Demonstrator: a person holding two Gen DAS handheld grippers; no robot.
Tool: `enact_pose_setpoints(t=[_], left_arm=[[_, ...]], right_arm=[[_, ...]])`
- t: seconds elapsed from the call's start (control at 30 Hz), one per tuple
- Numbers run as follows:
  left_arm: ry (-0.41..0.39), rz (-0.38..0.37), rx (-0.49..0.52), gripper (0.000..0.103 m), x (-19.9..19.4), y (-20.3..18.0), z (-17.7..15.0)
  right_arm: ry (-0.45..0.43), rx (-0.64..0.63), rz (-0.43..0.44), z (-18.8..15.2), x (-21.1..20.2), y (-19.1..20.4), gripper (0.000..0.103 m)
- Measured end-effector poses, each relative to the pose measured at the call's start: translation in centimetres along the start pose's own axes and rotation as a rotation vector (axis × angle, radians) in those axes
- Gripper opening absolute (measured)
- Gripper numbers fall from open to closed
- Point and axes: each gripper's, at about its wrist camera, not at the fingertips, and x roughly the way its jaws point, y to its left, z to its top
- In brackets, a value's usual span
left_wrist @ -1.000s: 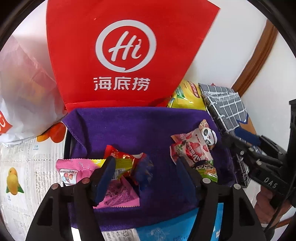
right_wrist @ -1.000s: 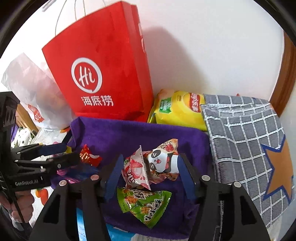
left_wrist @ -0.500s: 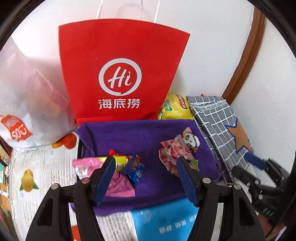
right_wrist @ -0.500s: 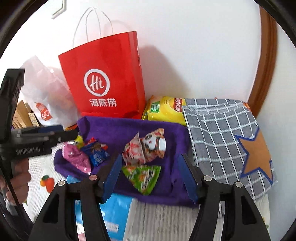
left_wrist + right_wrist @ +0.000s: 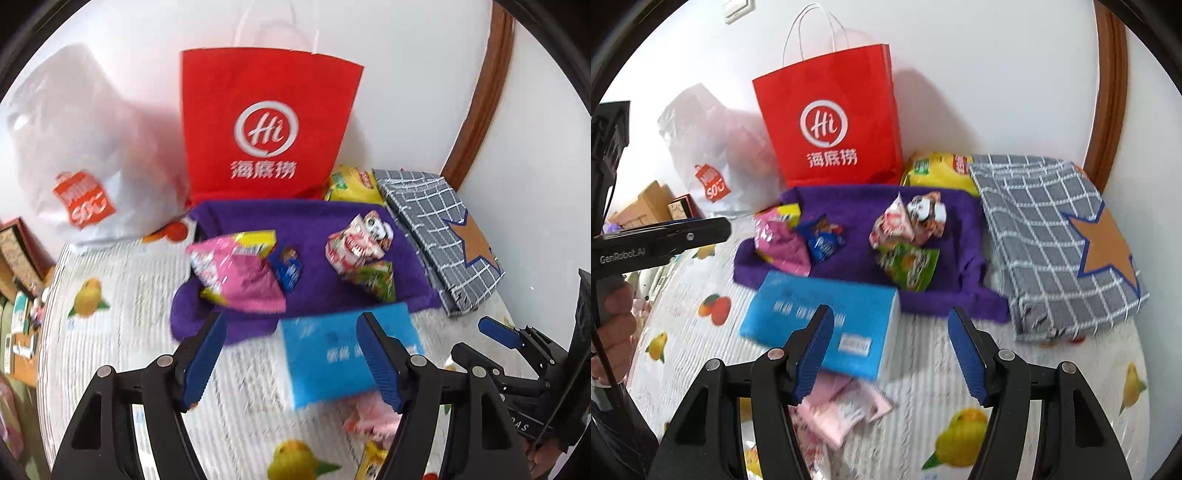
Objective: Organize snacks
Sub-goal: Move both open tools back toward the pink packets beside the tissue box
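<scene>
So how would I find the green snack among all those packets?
Start at the tall red paper bag, then drop to the purple towel before it. The green triangular packet lies at its front edge, under the panda-faced packet; it's the only green one.

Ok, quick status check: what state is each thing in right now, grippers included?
left gripper: open, empty
right gripper: open, empty
red paper bag: upright against the wall
purple towel: spread flat, snacks on it
pink snack packet: lying on the towel's left end
panda snack packet: lying on the towel
green snack packet: lying flat, sealed
blue box: lying flat, overlapping the towel's front edge
checked cloth: folded
</scene>
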Motion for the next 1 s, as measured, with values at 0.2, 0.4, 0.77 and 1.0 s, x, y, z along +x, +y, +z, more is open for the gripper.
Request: enact_pose_setpoints(t=[0.2, 0.4, 0.77, 1.0], left_arm=[[0.014, 0.024, -0.039, 0.071, -0.9, 1.6, -3.2], [0.025, 0.033, -0.068, 0.071, -1.3, 2.8, -5.5], [0.075, 0.049, -0.107, 0.071, -0.5, 4.2, -8.6], [0.094, 0.064, -0.119, 0.071, -0.4, 4.7, -9.4]], right_arm=[[0.043, 0.014, 0.027, -3.1, 0.3, 0.5, 0.065], [0.087, -0.018, 0.070, -5.7, 1.1, 1.9, 0.065], [0.158, 0.028, 0.113, -7.8, 3.9, 2.4, 0.065], [0.188, 0.047, 0.100, -7.1, 6.5, 3.3, 0.066]])
